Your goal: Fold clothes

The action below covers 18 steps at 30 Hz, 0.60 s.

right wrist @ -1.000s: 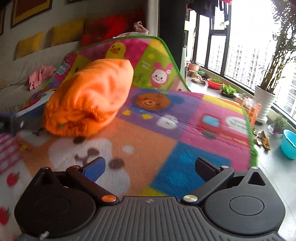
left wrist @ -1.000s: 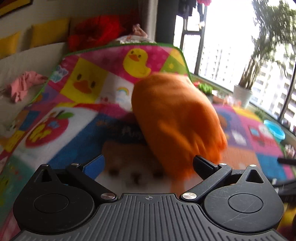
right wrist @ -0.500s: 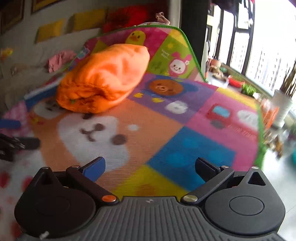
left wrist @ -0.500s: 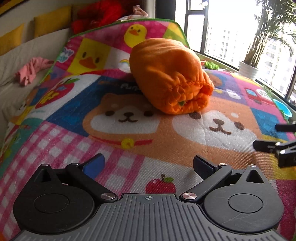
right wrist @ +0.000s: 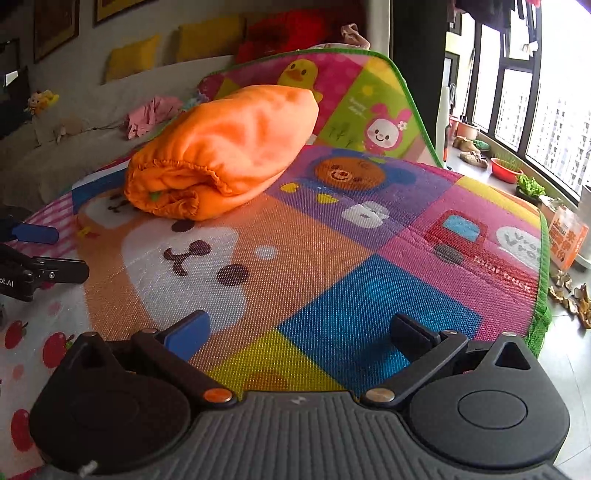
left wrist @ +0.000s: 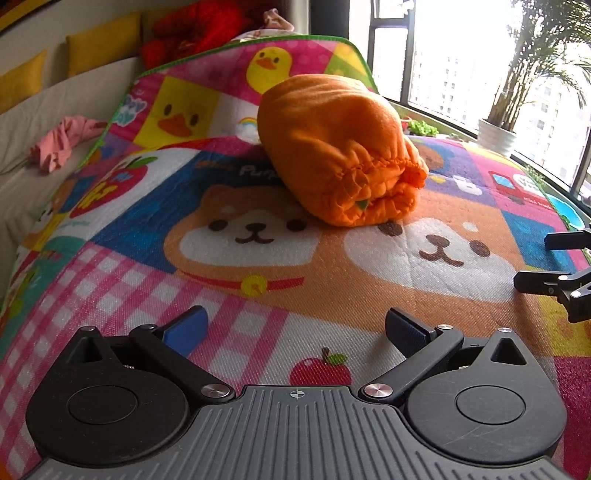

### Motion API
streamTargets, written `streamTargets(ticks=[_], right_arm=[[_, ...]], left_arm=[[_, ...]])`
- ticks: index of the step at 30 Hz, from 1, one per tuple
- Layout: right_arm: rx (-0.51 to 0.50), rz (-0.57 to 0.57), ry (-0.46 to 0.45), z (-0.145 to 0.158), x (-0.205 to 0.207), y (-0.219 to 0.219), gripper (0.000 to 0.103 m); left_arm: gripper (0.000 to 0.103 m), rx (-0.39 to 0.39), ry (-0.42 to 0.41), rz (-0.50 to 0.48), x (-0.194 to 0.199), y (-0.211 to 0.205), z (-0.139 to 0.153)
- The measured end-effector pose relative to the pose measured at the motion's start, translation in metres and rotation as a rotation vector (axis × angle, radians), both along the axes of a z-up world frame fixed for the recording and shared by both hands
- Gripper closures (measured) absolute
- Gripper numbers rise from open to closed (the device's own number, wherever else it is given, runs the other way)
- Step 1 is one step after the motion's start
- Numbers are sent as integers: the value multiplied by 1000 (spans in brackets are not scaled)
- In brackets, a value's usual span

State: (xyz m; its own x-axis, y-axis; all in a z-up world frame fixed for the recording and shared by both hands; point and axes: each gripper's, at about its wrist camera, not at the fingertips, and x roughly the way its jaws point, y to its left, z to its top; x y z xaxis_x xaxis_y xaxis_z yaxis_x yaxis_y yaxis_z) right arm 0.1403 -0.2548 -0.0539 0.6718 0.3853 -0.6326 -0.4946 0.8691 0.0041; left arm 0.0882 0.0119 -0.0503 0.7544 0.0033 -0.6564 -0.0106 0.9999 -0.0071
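A folded orange fleece garment (left wrist: 340, 147) lies in a thick bundle on the colourful cartoon play mat (left wrist: 258, 258), its elastic hem facing me. It also shows in the right wrist view (right wrist: 225, 147) on the mat (right wrist: 332, 258). My left gripper (left wrist: 295, 328) is open and empty, well short of the bundle. My right gripper (right wrist: 299, 330) is open and empty, to the right of the bundle and apart from it. The right gripper's fingers (left wrist: 554, 280) show at the right edge of the left wrist view, the left gripper's fingers (right wrist: 44, 269) at the left edge of the right wrist view.
A pink garment (left wrist: 62, 140) lies on the beige sofa (left wrist: 55, 103) to the left. Yellow cushions (right wrist: 129, 62) and a red heap (left wrist: 195, 33) sit behind. The mat's far end curls up. Potted plants (left wrist: 495, 129), a red bowl (right wrist: 504, 170) and windows lie to the right.
Both grippers have drawn back from the orange bundle, which now rests still on the mat. Both stay open and empty.
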Motion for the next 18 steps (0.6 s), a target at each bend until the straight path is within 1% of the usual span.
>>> streamTargets(ticks=[18], right_arm=[[5,5,-3,-1,0,-1,0]], left_arm=[[0,7,0,3,2,-1,0]])
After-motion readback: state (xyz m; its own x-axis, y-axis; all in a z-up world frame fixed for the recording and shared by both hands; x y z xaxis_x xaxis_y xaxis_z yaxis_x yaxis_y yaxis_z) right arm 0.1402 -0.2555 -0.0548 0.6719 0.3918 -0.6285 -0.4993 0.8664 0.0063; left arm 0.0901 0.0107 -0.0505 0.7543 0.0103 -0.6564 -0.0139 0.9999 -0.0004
